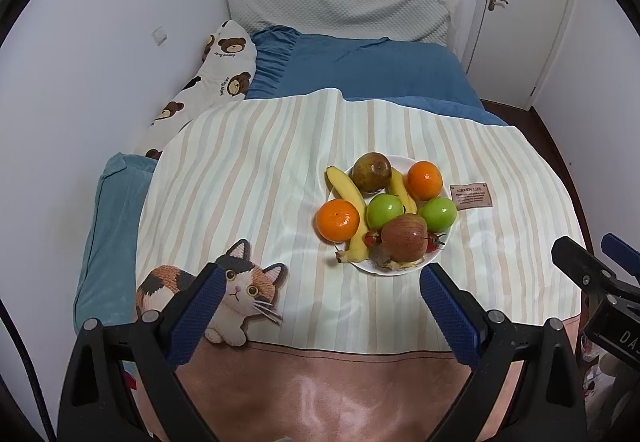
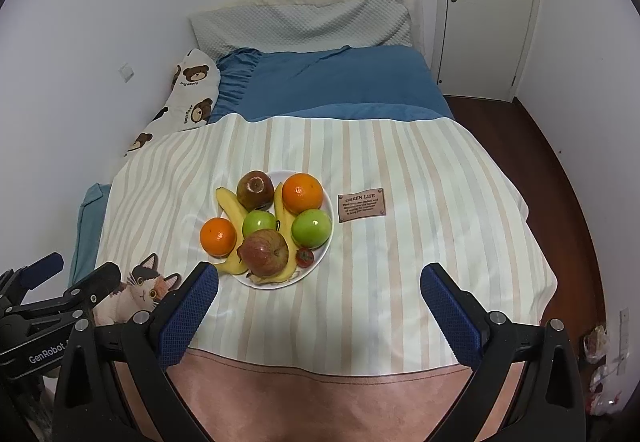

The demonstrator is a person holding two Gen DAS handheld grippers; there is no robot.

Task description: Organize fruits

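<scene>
A white plate [image 1: 439, 247] [image 2: 325, 198] on the striped blanket holds a brownish pear [image 1: 372, 171] [image 2: 255, 189], an orange [image 1: 425, 180] [image 2: 302, 192], two green apples [image 1: 385, 211] [image 1: 437, 213], a red apple [image 1: 404, 236] [image 2: 265, 252], bananas [image 1: 349, 198] [image 2: 232, 211] and small red fruits [image 1: 433, 242] [image 2: 305, 256]. A second orange [image 1: 337, 220] [image 2: 218, 236] sits at the plate's left rim. My left gripper [image 1: 320, 278] is open and empty, near of the plate. My right gripper [image 2: 320, 278] is open and empty, near and right of the plate.
The striped blanket [image 1: 256, 170] [image 2: 420, 242] with a cat picture [image 1: 240, 282] and a brown label [image 2: 361, 205] covers a bed. Blue pillow [image 1: 372, 66], bear-print pillow [image 1: 224, 62] and white walls lie beyond. A door [image 2: 488, 2] and dark floor [image 2: 560, 170] are right.
</scene>
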